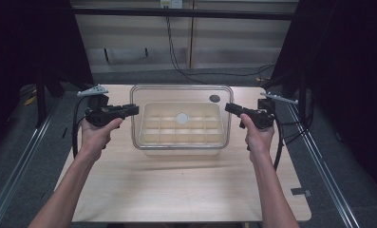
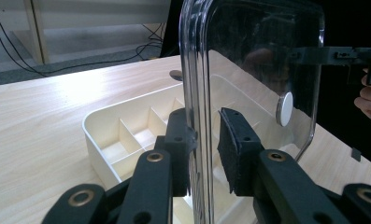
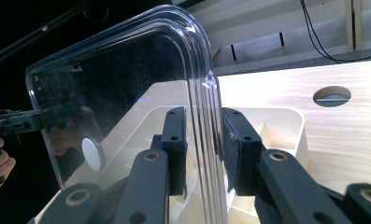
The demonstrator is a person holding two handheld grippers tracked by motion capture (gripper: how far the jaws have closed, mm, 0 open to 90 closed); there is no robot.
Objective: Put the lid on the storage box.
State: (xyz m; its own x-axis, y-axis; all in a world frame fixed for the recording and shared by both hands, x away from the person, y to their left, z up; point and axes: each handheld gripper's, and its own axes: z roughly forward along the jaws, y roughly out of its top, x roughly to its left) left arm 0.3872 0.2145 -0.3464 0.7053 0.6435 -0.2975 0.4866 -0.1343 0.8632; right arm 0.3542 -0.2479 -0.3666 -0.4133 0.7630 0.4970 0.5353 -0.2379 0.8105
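A clear plastic lid [image 1: 176, 97] with a white round knob [image 1: 182, 118] hovers level over a cream compartment box [image 1: 181, 151] on the wooden table. My left gripper [image 1: 135, 110] is shut on the lid's left edge and my right gripper [image 1: 229, 108] on its right edge. In the left gripper view the lid [image 2: 258, 56] rim runs between the jaws of my left gripper [image 2: 204, 135], with the box [image 2: 94, 135] beneath. In the right gripper view my right gripper [image 3: 204, 135] clamps the lid [image 3: 127, 84] rim above the box [image 3: 286, 121].
A round hole [image 1: 214, 98] sits in the table [image 1: 176, 190] behind the box, toward the right. Metal rails run along both sides of the table. Cables hang behind it. The near half of the tabletop is bare wood.
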